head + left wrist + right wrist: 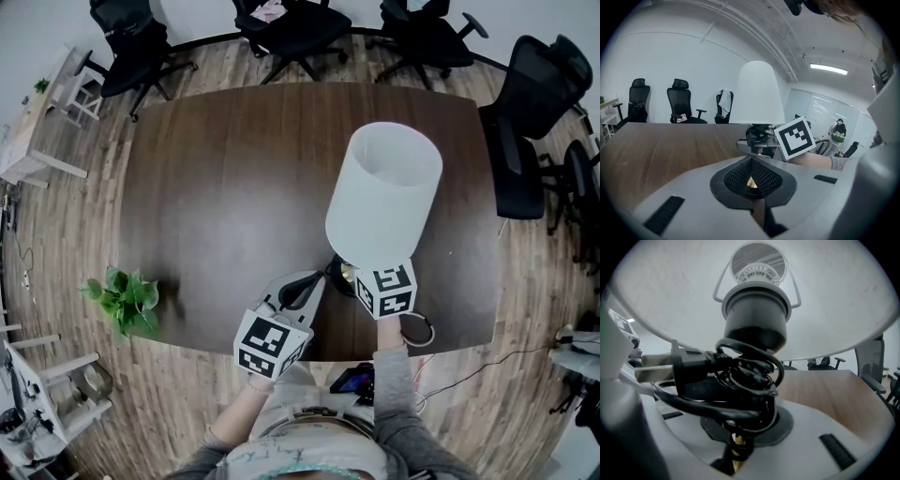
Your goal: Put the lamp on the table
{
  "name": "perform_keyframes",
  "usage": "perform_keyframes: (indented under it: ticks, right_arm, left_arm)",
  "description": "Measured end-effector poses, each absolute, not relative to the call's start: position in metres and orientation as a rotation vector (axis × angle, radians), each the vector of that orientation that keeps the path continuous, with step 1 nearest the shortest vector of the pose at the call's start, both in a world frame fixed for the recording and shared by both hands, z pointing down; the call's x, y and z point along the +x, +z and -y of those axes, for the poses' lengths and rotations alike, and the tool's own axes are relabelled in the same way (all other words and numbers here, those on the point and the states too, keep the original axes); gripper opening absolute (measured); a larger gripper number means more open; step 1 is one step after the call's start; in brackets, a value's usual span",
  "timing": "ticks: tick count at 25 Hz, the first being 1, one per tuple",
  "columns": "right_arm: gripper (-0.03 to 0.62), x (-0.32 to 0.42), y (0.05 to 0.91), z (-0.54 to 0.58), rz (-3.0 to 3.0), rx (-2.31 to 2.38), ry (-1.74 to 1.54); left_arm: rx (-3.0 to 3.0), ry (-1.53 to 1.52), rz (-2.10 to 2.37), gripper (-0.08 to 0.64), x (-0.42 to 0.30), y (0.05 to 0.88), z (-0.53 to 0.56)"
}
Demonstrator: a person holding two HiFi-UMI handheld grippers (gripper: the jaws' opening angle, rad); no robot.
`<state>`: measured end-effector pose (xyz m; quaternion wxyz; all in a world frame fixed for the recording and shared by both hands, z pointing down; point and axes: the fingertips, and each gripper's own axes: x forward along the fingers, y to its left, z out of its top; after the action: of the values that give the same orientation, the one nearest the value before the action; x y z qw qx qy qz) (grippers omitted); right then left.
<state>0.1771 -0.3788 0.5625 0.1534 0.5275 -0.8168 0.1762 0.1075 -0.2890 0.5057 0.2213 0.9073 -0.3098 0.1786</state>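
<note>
lamp (384, 192) over table (225, 206), near front edge, shade tilted. pinched tight at thin gold stem, under wound black cord (740, 376), by right gripper (738, 446). left gripper (751, 185) pressed together, holding nothing, close beside lamp.

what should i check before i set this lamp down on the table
1. Grip: right tongs clamped on the lamp stem: ok.
2. Cord wound round the stem, plug lying against the bundle: ok.
3. Shade upright in the left gripper view: ok.
4. Table shows bare wood around the lamp: ok.
5. Lamp's foot resting on the table: hidden, cannot tell.
6. Left tongs shut, empty, beside the lamp: ok.
</note>
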Motion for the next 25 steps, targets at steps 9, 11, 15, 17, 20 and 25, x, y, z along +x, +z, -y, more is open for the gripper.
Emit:
perform_keyframes:
  ticks: [9, 11, 15, 17, 20, 25]
  right_arm:
    - [0.058, 0.181, 0.565, 0.366, 2.383, 1.486, 0.531]
    - [0.058, 0.18, 0.565, 0.362, 2.392, 1.487, 0.511]
    - [0.058, 0.179, 0.564, 0.356, 2.415, 1.505, 0.482]
    - [0.058, 0.18, 0.563, 0.353, 2.429, 1.514, 0.485]
    - [0.058, 0.181, 0.563, 0.35, 2.447, 1.511, 0.478]
    - [0.058, 0.178, 0.563, 0.346, 2.473, 1.486, 0.453]
  left_arm:
    - [2.548, 0.5, 0.806, 0.011, 0.118, 0.498, 0.289]
    - [2.56, 0.49, 0.786, 0.011, 0.123, 0.495, 0.286]
    - [2.587, 0.489, 0.744, 0.011, 0.133, 0.492, 0.279]
    - [2.586, 0.498, 0.725, 0.011, 0.136, 0.494, 0.274]
    - [2.58, 0.511, 0.712, 0.011, 0.137, 0.497, 0.27]
    - [2.583, 0.527, 0.708, 0.011, 0.133, 0.5, 0.269]
